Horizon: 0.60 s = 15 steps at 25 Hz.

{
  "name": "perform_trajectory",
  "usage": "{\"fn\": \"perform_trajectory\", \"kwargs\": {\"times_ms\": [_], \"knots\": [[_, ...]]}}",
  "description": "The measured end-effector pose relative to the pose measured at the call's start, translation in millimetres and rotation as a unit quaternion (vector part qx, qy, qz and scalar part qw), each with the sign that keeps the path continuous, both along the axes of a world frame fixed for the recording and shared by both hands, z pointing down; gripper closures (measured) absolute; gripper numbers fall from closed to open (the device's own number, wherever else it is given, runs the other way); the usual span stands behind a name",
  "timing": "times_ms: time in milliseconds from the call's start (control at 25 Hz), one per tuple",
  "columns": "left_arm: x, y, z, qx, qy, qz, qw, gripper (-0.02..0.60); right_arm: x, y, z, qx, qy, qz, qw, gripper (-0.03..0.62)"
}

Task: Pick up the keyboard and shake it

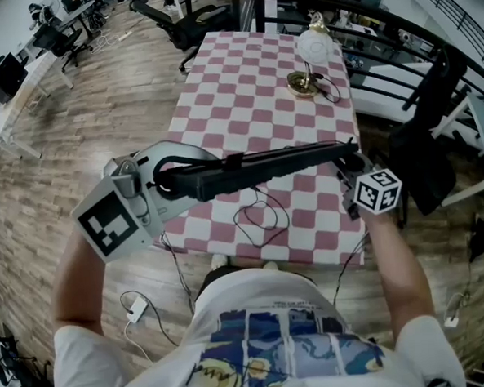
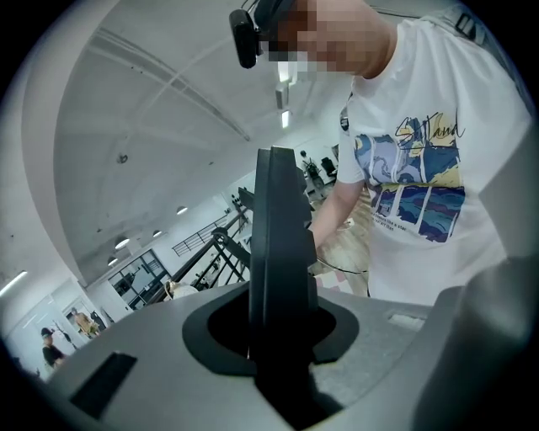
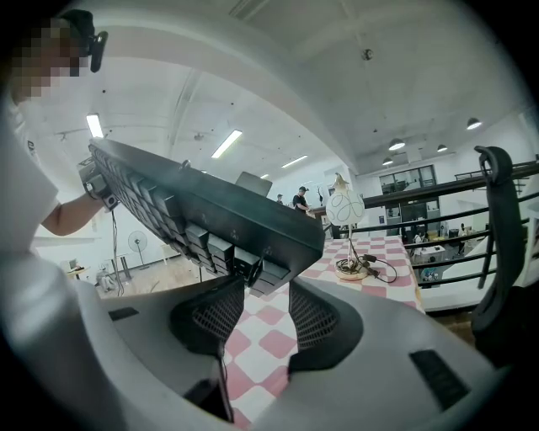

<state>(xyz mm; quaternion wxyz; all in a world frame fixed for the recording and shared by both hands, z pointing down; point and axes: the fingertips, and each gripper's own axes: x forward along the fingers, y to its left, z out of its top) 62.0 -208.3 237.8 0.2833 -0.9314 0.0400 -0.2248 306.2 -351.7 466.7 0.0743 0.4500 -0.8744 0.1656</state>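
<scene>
Black keyboard (image 1: 257,170): aloft over the table's (image 1: 244,98) near edge, tipped on edge. Left gripper (image 2: 282,337) clamps its left end; right gripper (image 3: 257,295), jaws wide, nips the right. Lift done, I judge; shaking next needs firm grips.

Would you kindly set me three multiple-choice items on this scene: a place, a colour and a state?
1. Where is the lamp? A on the floor; B at the table's far end; C on a chair.
2. The tablecloth's checks are: A pink and white; B blue and yellow; C black and green.
3. The keyboard is: A flat on the table; B leaning on the lamp; C held up by two tools.
Answers: B, it stands by the far edge; A, pink and white squares show; C, left tool and right tool hold its ends in the air.
</scene>
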Motion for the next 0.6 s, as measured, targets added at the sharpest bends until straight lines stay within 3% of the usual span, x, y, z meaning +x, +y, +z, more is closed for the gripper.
{"fn": "perform_trajectory", "kwargs": {"times_ms": [600], "knots": [[13, 1, 4, 0.013, -0.019, 0.002, 0.9997, 0.491, 11, -2, 6, 0.0, -0.012, 0.004, 1.0, 0.43]]}}
